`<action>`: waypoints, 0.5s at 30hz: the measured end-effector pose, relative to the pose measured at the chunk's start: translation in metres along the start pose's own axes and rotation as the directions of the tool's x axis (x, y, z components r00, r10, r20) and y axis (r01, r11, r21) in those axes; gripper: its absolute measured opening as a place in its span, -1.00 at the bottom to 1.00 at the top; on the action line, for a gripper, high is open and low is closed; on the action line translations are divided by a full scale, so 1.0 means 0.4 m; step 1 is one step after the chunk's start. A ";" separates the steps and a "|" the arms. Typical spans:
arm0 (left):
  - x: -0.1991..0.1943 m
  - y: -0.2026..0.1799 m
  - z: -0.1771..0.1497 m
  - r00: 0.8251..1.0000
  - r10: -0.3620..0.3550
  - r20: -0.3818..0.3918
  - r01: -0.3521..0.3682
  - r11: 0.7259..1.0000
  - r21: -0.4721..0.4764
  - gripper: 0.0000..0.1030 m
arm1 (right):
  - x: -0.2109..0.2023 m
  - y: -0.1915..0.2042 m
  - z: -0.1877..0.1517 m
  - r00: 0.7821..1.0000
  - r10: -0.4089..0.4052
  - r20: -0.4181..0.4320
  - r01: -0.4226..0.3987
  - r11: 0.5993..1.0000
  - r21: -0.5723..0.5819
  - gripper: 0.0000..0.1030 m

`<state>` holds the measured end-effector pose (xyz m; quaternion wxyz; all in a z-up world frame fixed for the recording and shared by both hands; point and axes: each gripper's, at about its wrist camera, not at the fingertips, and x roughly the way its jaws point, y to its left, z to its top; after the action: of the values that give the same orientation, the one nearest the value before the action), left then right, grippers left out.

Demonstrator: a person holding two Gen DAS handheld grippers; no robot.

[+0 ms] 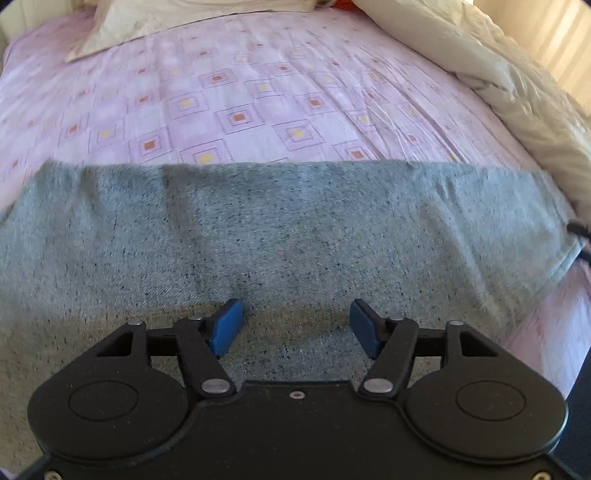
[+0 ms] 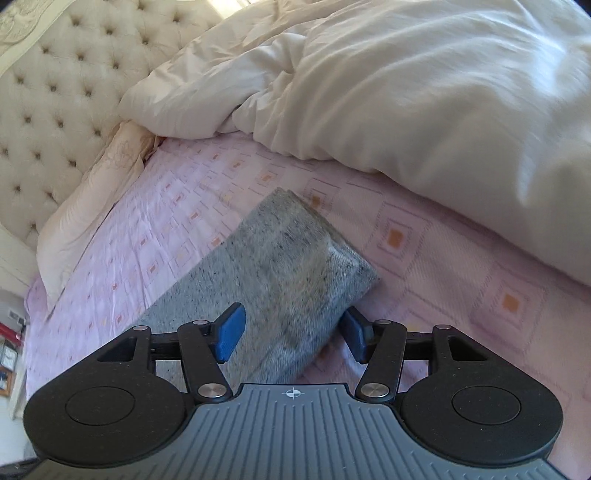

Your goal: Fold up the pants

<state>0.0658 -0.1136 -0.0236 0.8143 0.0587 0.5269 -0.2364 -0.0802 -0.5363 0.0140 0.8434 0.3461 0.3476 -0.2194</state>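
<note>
The grey speckled pants [image 1: 288, 236] lie flat across the pink patterned bed sheet [image 1: 236, 92], spanning the left wrist view from side to side. My left gripper [image 1: 295, 325] hovers just over the near part of the pants, open and empty. In the right wrist view the pants [image 2: 288, 266] show as a folded layered strip running away from me. My right gripper [image 2: 291, 328] is open, its blue pads [image 2: 231, 332] straddling the near end of that strip, not closed on it.
A cream duvet [image 2: 406, 92] is bunched along the right side of the bed. A cream pillow [image 2: 92, 206] lies against the tufted headboard [image 2: 48, 92]. The duvet [image 1: 517, 85] and a pillow [image 1: 147, 26] also show in the left wrist view.
</note>
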 end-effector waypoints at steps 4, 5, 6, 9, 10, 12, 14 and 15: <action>-0.009 -0.026 0.025 0.999 -0.035 0.006 0.035 0.999 0.009 0.27 | 0.016 0.011 0.005 0.998 -0.055 0.006 0.055 0.997 -0.059 -0.54; -0.011 -0.034 0.036 0.998 -0.058 0.005 0.058 0.998 0.003 0.27 | 0.019 0.008 0.005 0.999 -0.044 0.008 0.044 0.997 -0.065 -0.59; -0.010 -0.045 0.048 0.997 -0.075 0.004 0.075 0.997 0.003 0.27 | 0.020 0.003 0.003 0.999 -0.034 0.007 0.034 0.998 -0.057 -0.60; 0.004 -0.090 0.087 0.995 -0.094 0.015 0.094 0.995 0.030 0.27 | 0.018 -0.005 -0.002 1.000 -0.019 0.018 0.020 0.998 -0.054 -0.61; 0.012 -0.104 0.099 0.995 -0.096 0.018 0.095 0.994 0.045 0.27 | 0.018 -0.005 -0.003 1.000 -0.018 0.020 0.019 0.998 -0.057 -0.61; 0.029 -0.137 0.127 0.995 -0.098 0.021 0.097 0.993 0.071 0.27 | 0.018 -0.004 -0.005 1.000 -0.018 0.023 0.019 0.998 -0.065 -0.61; 0.053 -0.167 0.156 0.995 -0.101 0.012 0.100 0.990 0.095 0.27 | 0.015 -0.002 -0.008 0.999 -0.022 0.025 0.024 0.997 -0.076 -0.61; 0.068 -0.181 0.168 0.995 -0.101 0.005 0.100 0.989 0.104 0.27 | 0.015 0.001 -0.007 0.999 -0.025 0.025 0.027 0.996 -0.081 -0.61</action>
<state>0.0983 -0.2092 -0.0070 0.7998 0.0731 0.5121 -0.3046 -0.0772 -0.5346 0.0083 0.8579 0.3045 0.3505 -0.2201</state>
